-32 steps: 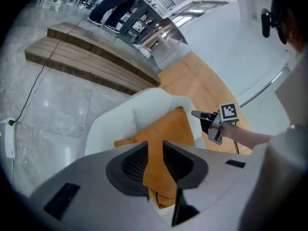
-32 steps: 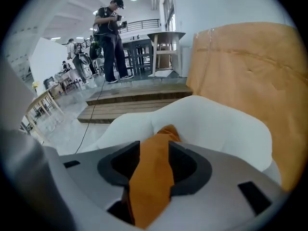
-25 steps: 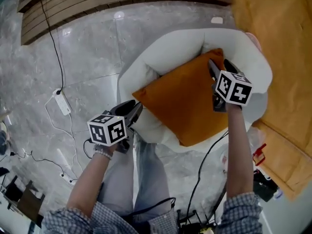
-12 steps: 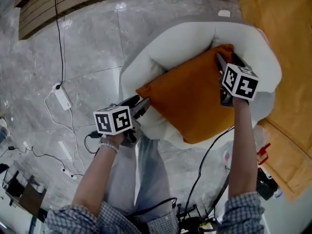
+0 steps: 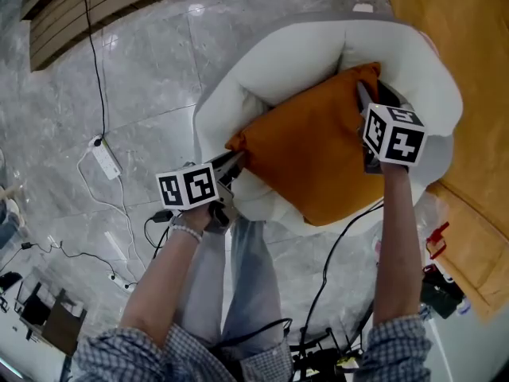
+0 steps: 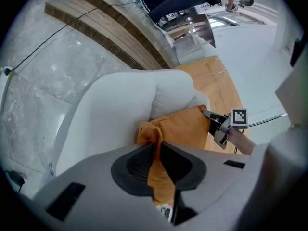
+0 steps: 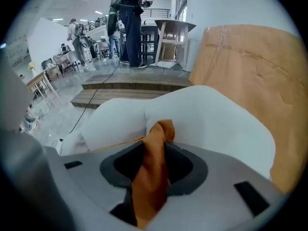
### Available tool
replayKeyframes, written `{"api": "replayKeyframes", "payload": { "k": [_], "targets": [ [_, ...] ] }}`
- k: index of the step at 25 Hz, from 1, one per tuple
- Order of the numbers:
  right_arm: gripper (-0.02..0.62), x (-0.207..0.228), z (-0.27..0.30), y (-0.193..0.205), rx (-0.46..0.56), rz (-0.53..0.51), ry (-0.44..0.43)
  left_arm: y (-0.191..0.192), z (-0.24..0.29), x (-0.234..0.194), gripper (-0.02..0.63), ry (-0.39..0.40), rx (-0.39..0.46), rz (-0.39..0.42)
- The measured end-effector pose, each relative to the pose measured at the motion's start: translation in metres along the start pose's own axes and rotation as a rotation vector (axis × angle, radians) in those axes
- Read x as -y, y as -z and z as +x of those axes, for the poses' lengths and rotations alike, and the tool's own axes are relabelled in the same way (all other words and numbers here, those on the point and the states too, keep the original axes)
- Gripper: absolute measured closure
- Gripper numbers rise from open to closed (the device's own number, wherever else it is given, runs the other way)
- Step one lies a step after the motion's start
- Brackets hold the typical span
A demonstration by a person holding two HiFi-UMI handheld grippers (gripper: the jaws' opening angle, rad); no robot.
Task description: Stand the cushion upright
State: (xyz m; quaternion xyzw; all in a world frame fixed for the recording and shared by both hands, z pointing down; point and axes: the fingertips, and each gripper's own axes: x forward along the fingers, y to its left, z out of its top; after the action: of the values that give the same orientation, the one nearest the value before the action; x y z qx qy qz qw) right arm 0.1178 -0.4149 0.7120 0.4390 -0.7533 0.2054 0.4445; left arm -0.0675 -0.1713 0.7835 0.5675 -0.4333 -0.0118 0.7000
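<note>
The orange cushion [image 5: 310,157] lies flat in the white armchair [image 5: 270,66]. Opposite corners are being pinched by the closing left gripper [image 5: 234,162] and right gripper [image 5: 363,92]; firm holds should be secured before an even lift.

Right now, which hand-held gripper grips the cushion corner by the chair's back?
The right hand-held gripper, jaws closing on the orange cushion's corner at the chair's back; the left hand-held gripper is closing on the front corner.
</note>
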Motion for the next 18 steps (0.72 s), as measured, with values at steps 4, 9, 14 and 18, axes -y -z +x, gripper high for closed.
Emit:
{"api": "replayKeyframes", "payload": {
  "k": [4,9,14,18],
  "targets": [
    [0.460,0.012,-0.030,0.002,0.041,0.037,0.007,0.008,-0.006,0.022,0.560,0.054,-0.035,0.028],
    [0.471,0.027,-0.079,0.011,0.114,0.106,-0.001,0.029,-0.018,0.053,0.568,0.081,-0.109,0.117],
    [0.480,0.042,-0.135,0.028,0.175,0.163,0.014,0.061,-0.031,0.084,0.569,0.087,-0.207,0.260],
    [0.485,0.049,-0.177,0.043,0.211,0.188,0.039,0.086,-0.043,0.106,0.569,0.103,-0.273,0.356]
  ]
}}
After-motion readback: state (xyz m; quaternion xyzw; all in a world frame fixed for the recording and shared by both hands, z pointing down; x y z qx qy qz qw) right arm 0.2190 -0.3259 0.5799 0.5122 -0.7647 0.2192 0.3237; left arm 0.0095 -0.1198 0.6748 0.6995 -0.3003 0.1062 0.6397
